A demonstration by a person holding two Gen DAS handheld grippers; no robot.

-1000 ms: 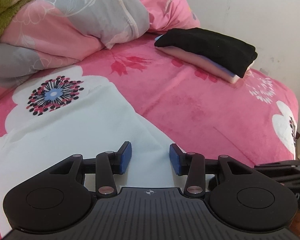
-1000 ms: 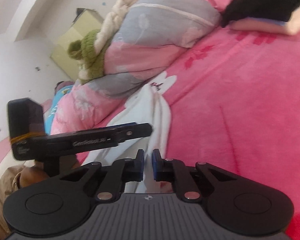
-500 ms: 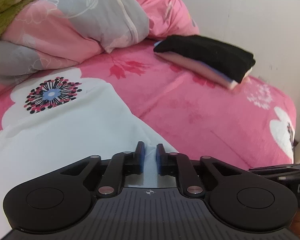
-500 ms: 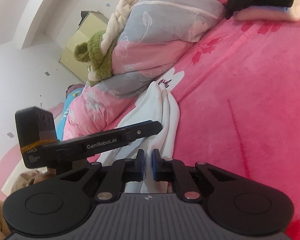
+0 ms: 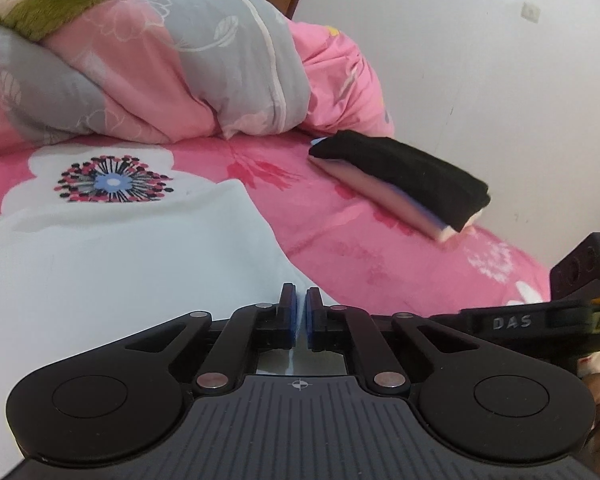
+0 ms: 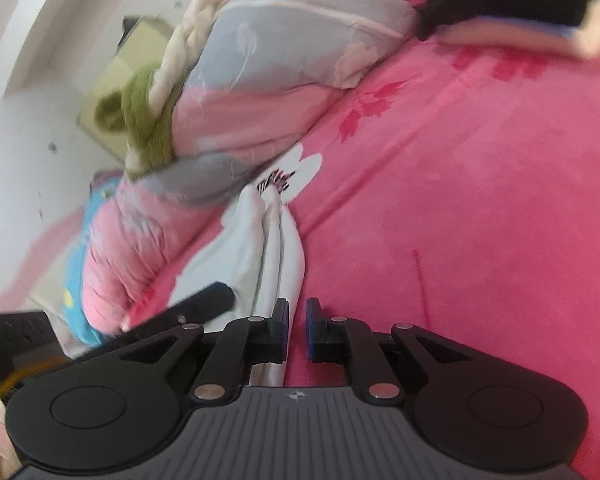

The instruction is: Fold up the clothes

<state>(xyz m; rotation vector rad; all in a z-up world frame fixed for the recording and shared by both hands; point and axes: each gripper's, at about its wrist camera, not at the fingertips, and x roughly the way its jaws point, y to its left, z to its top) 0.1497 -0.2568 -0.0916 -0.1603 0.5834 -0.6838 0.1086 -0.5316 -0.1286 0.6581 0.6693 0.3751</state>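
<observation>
White garment (image 5: 120, 264) edge pinched in both left gripper (image 5: 301, 312) and right gripper (image 6: 296, 330) jaws.

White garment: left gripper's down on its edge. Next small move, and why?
Probably lift both grippers slightly together. The left gripper has just closed on the white garment at its edge. Gathered cloth runs up to the right gripper, though its jaws show a slight gap, so its hold is unclear. A small lift would tell.
</observation>
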